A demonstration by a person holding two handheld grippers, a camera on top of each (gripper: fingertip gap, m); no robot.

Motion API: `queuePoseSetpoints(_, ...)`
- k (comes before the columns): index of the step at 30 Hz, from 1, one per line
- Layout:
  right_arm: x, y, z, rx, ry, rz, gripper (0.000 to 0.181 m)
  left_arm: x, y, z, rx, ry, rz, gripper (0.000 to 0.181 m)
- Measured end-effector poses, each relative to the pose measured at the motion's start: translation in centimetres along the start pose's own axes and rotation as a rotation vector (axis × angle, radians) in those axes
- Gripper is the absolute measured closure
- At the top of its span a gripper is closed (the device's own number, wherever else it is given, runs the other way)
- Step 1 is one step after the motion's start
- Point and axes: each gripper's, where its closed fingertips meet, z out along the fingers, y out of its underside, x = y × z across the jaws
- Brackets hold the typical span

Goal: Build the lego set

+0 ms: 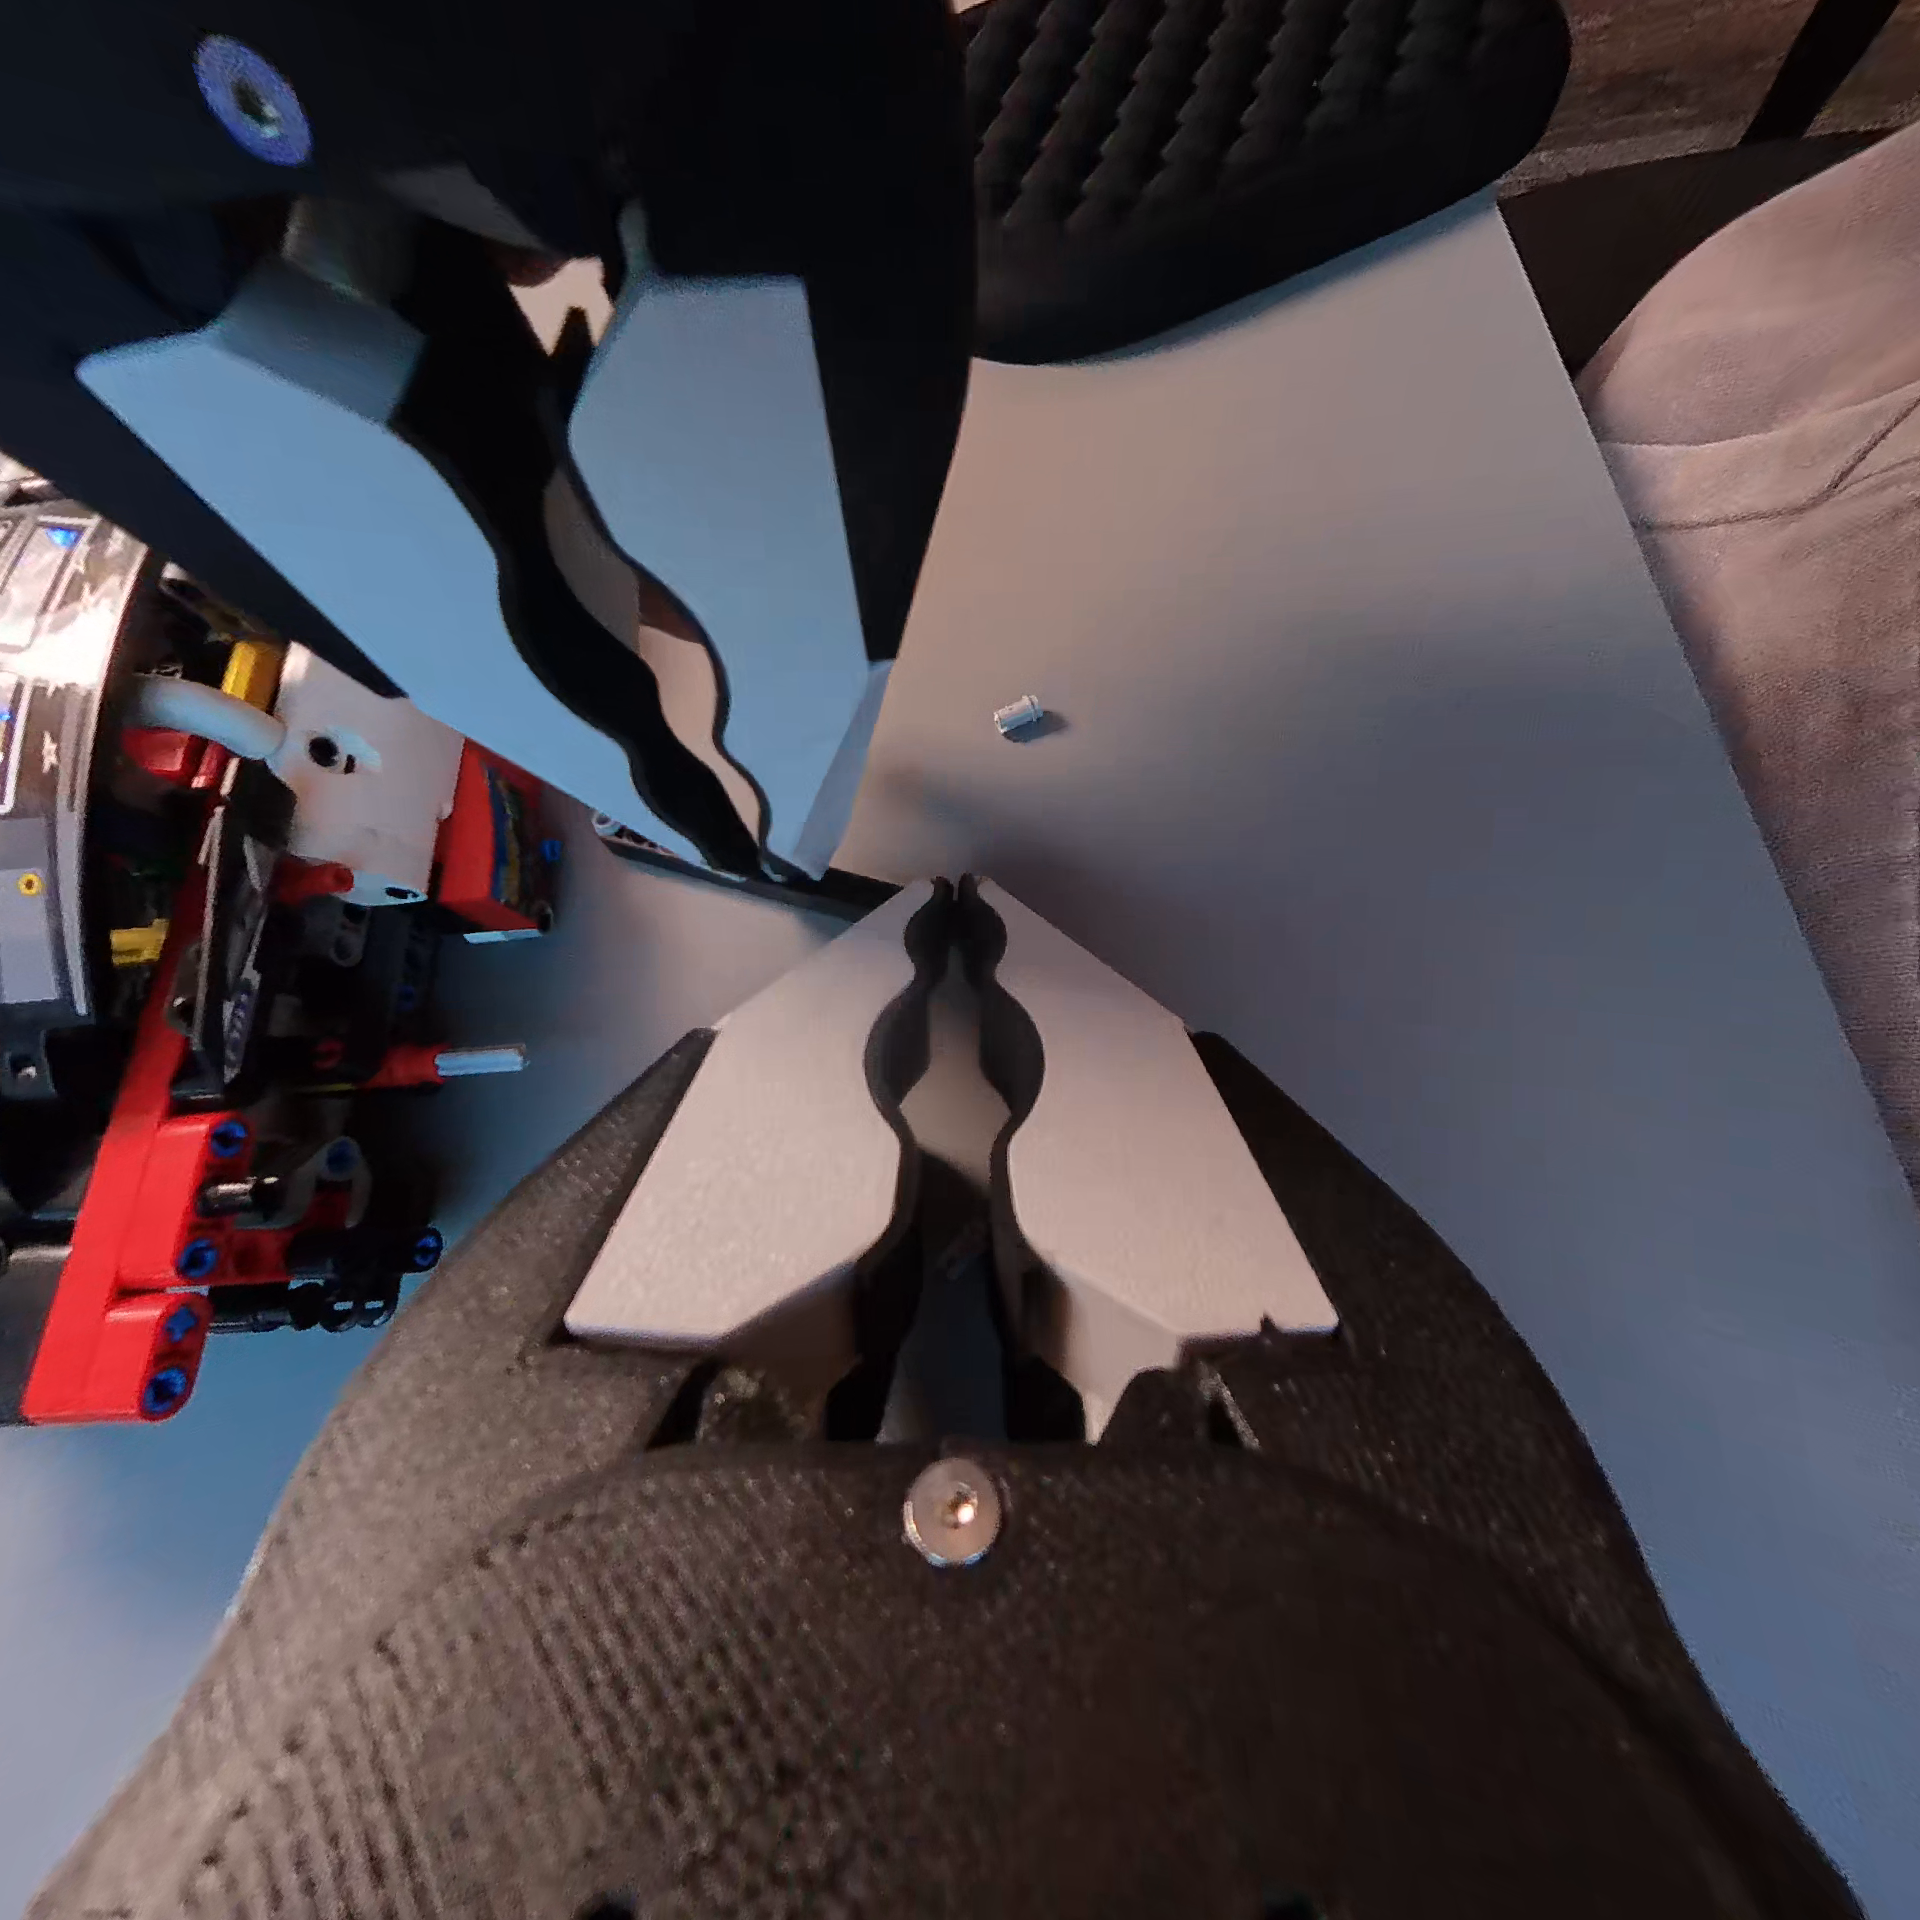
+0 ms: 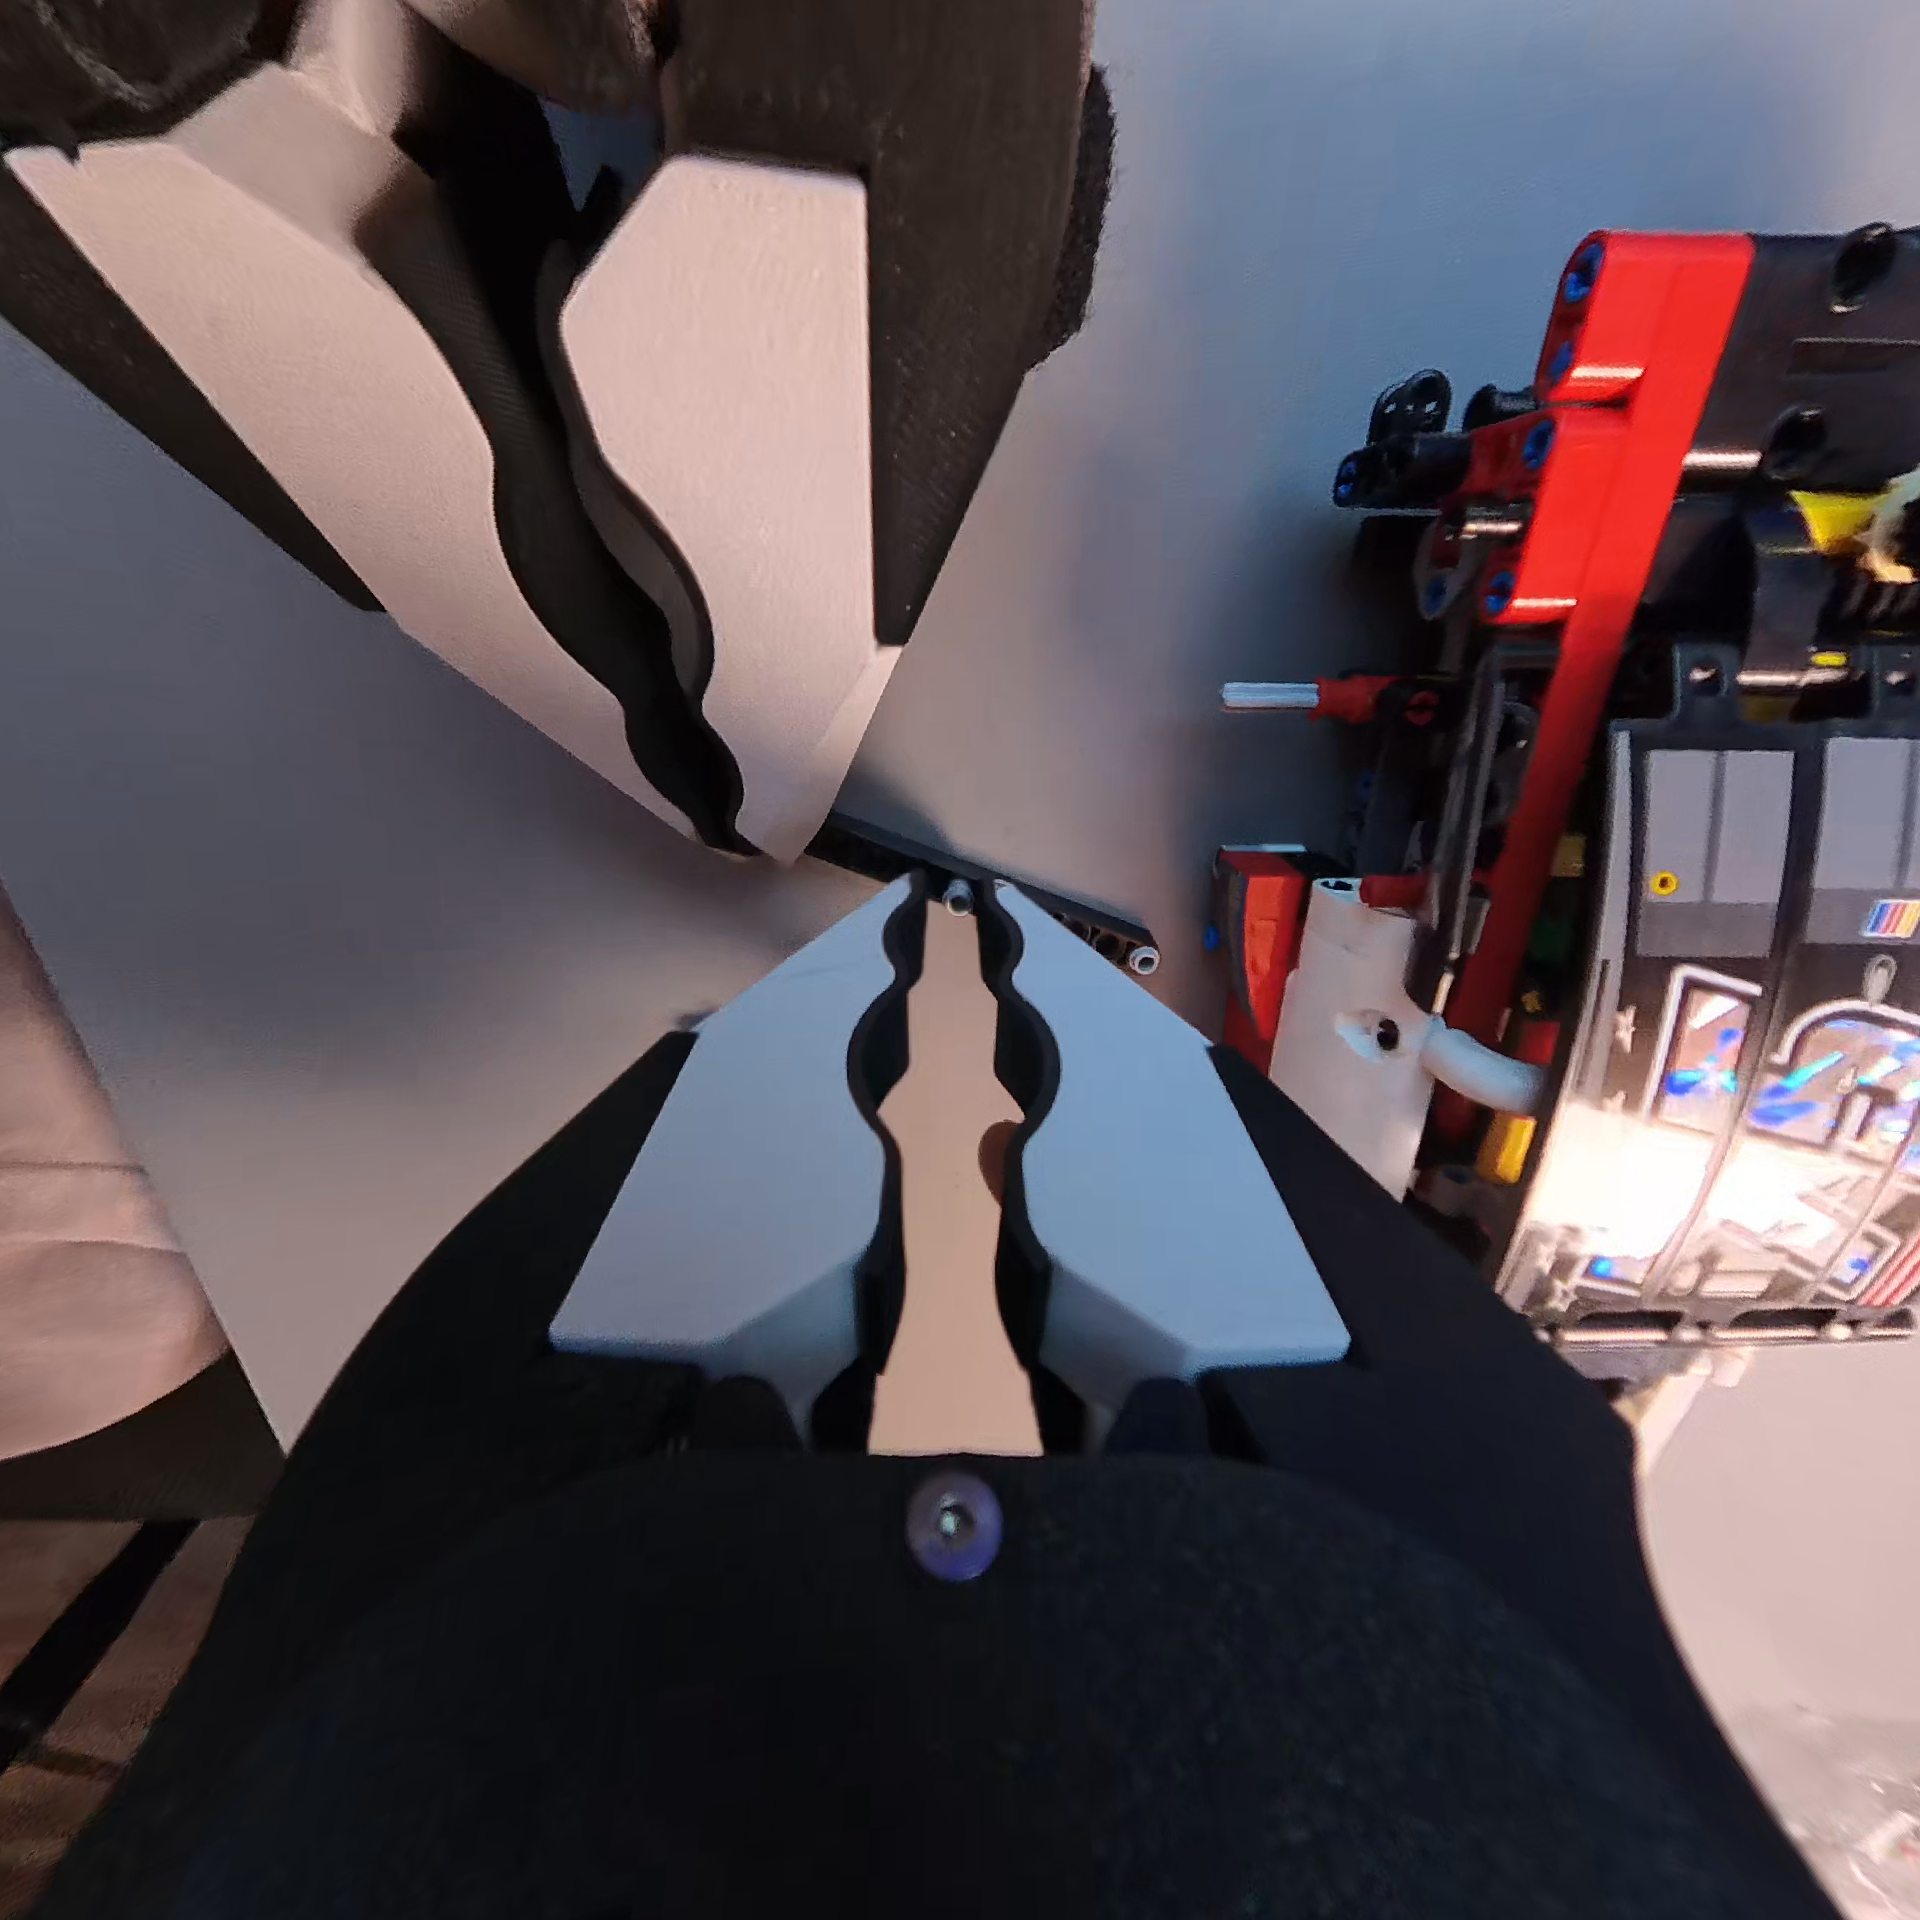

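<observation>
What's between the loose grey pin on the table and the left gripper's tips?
Nothing. Only bare table lies between the loose grey pin and the left gripper. The left wrist view shows this stretch.

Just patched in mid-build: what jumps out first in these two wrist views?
The two grippers meet tip to tip over the white table: the left gripper shut on a black beam, the right gripper pinching a small grey pin at that beam. Next, the red-and-black lego model, with shiny stickered panels, lies beside them, and a loose grey connector sits alone on the table.
</observation>
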Motion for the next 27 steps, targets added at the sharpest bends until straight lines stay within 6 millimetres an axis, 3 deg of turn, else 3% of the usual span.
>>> queuePoseSetpoints(5, 0.4, -0.3, -0.7, 0.121, 0.0, 0.041, 0.168, -0.1, 0.1, -0.1, 0.002, 0.017, -0.039, 0.181)
queuePoseSetpoints(12, 0.3, -0.5, -1.0, 0.269, 0.024, 0.071, 0.181, -0.1, 0.1, -0.1, 0.003, 0.02, -0.043, 0.181)
queuePoseSetpoints(18, 0.4, 0.2, 0.0, 0.215, 0.024, 0.098, 0.181, -0.1, 0.1, -0.1, 0.002, 0.02, -0.045, 0.181)
queuePoseSetpoints(24, 0.5, 0.1, 0.1, 0.179, -0.022, 0.167, 0.181, -0.2, 0.1, -0.1, 0.003, 0.021, -0.047, 0.181)
queuePoseSetpoints(27, 0.6, 0.1, -0.1, 0.203, 0.011, 0.123, 0.181, -0.2, 0.1, -0.2, 0.004, 0.02, -0.05, 0.181)
